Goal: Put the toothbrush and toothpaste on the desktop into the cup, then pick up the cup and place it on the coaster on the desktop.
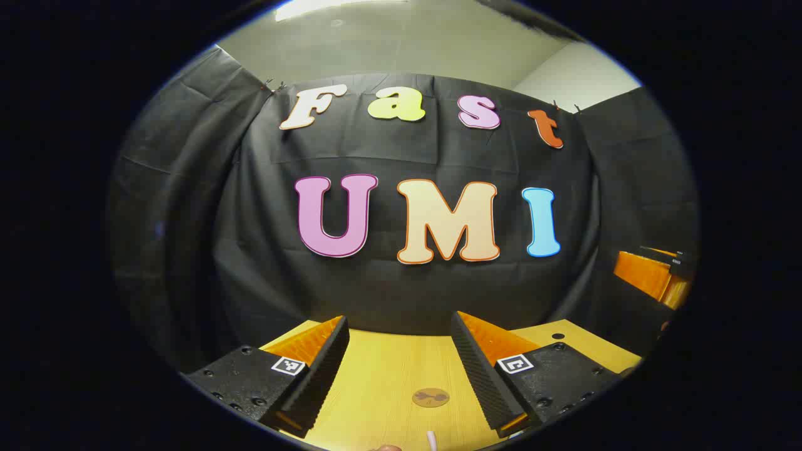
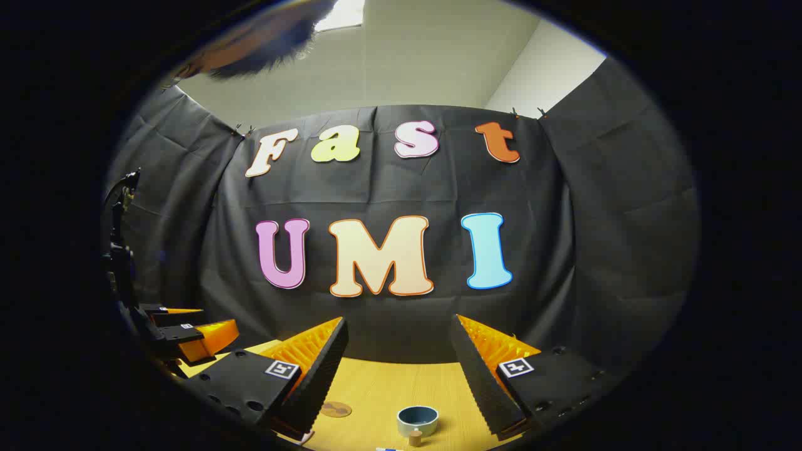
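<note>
Surveying the bench [image 2: 401, 382], we find both claws raised and spread wide, grasping nothing. The cup [image 2: 418, 420] stands upright, low and just ahead between the right claw [image 2: 401, 369] fingers, so we judge that claw nearer. The coaster [image 1: 430, 396] lies flat ahead of the left claw [image 1: 401, 369]. Toothbrush and toothpaste: we cannot locate them.

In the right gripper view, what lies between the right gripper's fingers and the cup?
Only bare desktop. The right gripper is open and above the table, with the cup ahead between its fingers and the coaster off left.
</note>
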